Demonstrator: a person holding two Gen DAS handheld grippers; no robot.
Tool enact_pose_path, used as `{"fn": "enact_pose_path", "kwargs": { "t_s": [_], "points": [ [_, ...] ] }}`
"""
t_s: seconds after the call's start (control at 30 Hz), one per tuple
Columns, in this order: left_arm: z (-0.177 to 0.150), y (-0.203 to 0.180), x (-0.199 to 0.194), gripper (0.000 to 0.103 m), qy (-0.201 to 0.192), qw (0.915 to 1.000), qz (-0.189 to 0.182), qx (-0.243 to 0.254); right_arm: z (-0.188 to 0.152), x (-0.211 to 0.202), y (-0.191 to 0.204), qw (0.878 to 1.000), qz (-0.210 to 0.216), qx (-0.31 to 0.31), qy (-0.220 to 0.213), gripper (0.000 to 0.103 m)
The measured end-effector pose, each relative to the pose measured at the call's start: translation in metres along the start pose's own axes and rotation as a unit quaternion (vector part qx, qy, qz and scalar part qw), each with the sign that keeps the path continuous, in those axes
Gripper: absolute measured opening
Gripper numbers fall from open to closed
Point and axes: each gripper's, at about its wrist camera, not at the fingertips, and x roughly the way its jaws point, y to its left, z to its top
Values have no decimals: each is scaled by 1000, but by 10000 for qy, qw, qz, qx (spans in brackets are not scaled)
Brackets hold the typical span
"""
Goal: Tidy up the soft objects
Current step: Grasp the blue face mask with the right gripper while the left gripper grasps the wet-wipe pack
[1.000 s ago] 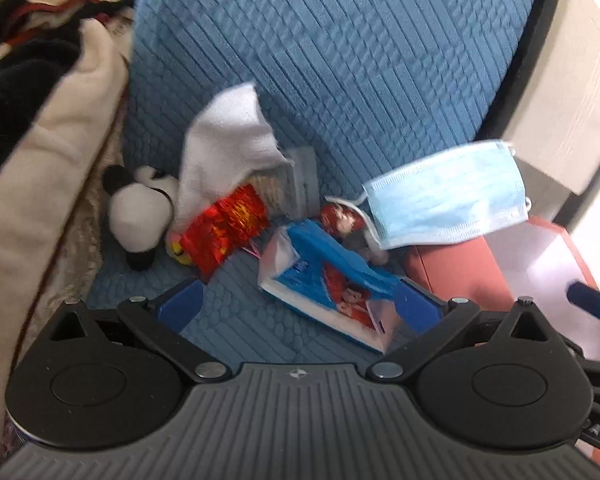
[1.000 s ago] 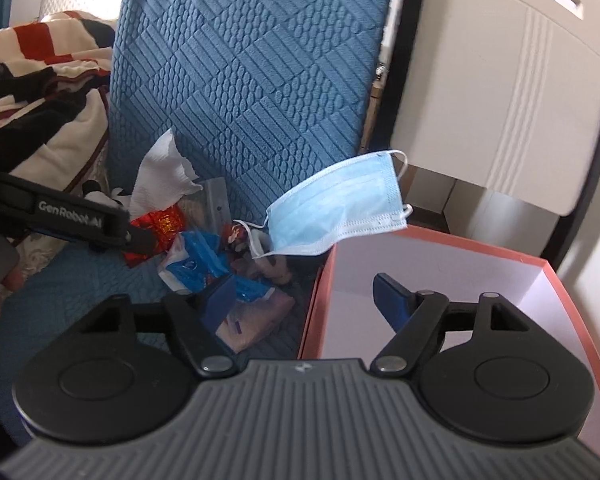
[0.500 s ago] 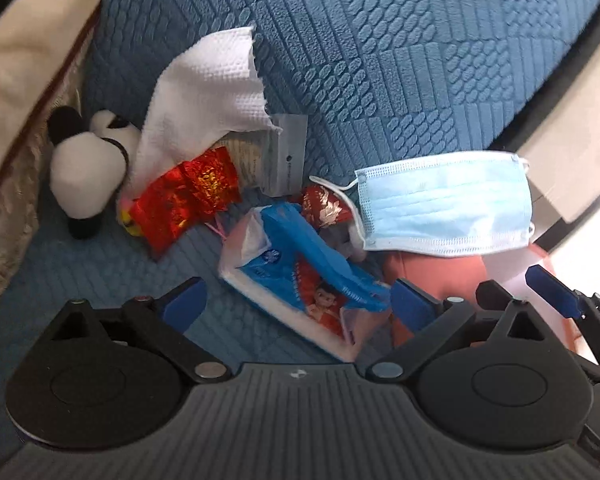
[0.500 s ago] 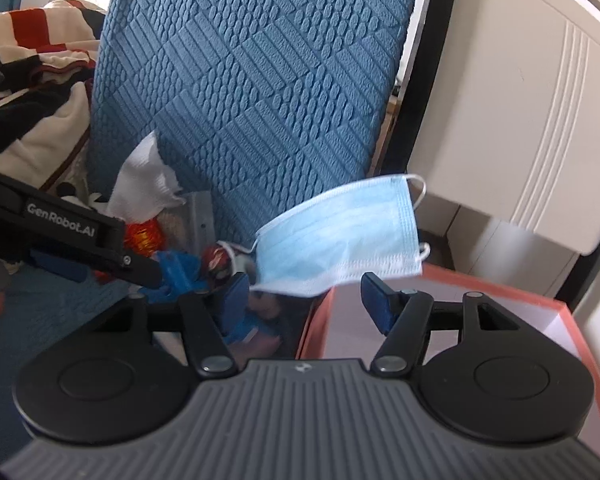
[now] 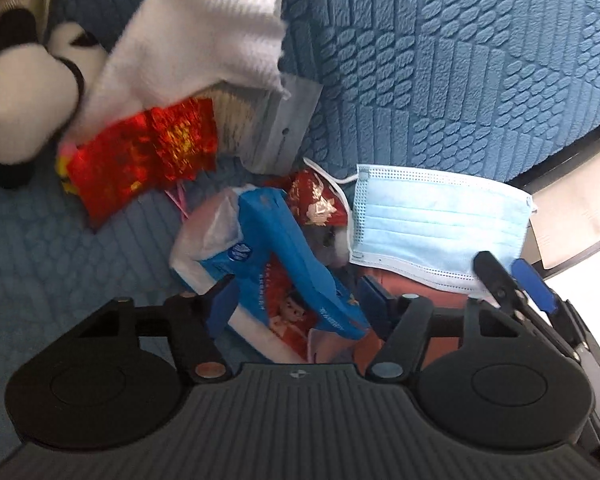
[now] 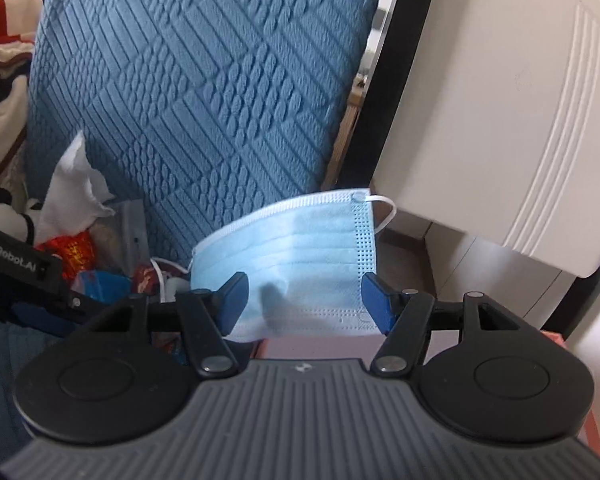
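A blue tissue pack (image 5: 284,280) lies on the blue quilted seat between the fingers of my left gripper (image 5: 299,300). Its jaws are closing, and the pads stand at the pack's two sides without clearly pressing. A light blue face mask (image 5: 436,228) stands propped on the near wall of a salmon box (image 5: 412,292). In the right wrist view the mask (image 6: 300,256) fills the gap just ahead of my right gripper (image 6: 304,294), whose jaws stand apart and do not pinch it. The right gripper (image 5: 514,280) also shows beside the mask's lower right corner.
A panda plush (image 5: 16,92), a white paper towel (image 5: 204,28), a red foil packet (image 5: 140,152), a clear zip bag (image 5: 276,128) and a small red pouch (image 5: 316,200) are piled against the blue cushion (image 5: 460,60). A white cabinet (image 6: 500,120) stands behind the box.
Both grippers moved forward and down. The left one came over the tissue pack and its jaws narrowed around it. The right one closed in on the mask with slightly narrower jaws.
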Motion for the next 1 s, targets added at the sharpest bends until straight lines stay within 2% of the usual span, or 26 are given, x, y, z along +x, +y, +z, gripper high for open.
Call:
{"fn": "enact_pose_path", "kwargs": {
  "t_s": [0.23,0.33,0.4,0.57,0.67,0.73,0.83,1.0],
  "points": [
    [-4,-1,19,68,101,9999,36,-135,-2,3,5,9996,243,63,161,64],
    [-6,0,32,68,168,9995,-8,-269,-4,12,5,9989,274,162,355,57],
    [-7,-1,37,68,169,9995,-11,-265,-5,15,0,9983,279,324,406,48],
    [-11,-6,48,63,119,9997,32,-215,-7,18,-4,9966,428,500,495,40],
    [-15,-10,54,56,111,9997,74,-205,-6,17,-3,9963,480,509,502,36],
    [-17,-12,58,42,100,9998,85,-161,-6,16,-2,9960,527,510,503,33],
    [-19,-13,65,30,22,9998,197,-65,-7,13,0,9963,538,437,504,31],
    [-15,-8,68,18,106,9995,209,-221,-5,7,2,9967,538,406,443,30]
  ]
}}
